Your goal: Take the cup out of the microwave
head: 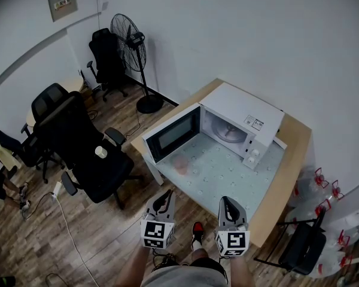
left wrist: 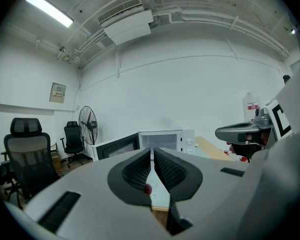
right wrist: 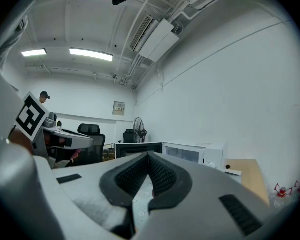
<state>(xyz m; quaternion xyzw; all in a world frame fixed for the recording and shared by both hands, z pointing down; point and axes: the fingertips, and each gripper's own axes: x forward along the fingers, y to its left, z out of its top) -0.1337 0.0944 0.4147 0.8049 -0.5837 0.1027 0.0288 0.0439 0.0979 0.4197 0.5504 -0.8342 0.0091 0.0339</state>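
Observation:
A white microwave (head: 245, 119) stands at the back of a wooden table (head: 293, 160), its door (head: 172, 133) swung open to the left. Inside I see only the glass turntable (head: 227, 133). A translucent pink cup (head: 180, 164) stands on the pale mat in front of the open door. My left gripper (head: 165, 198) and right gripper (head: 227, 203) hover side by side off the table's near edge, both shut and empty, pointing toward the microwave. In the left gripper view the cup (left wrist: 148, 188) shows as a red spot below the closed jaws of the left gripper (left wrist: 153, 151). The right gripper (right wrist: 149, 156) faces the microwave (right wrist: 192, 153).
Black office chairs (head: 87, 145) crowd the floor left of the table, and a standing fan (head: 131, 46) is by the wall behind them. Water bottles (head: 323, 187) and a dark chair (head: 302, 247) sit to the right of the table.

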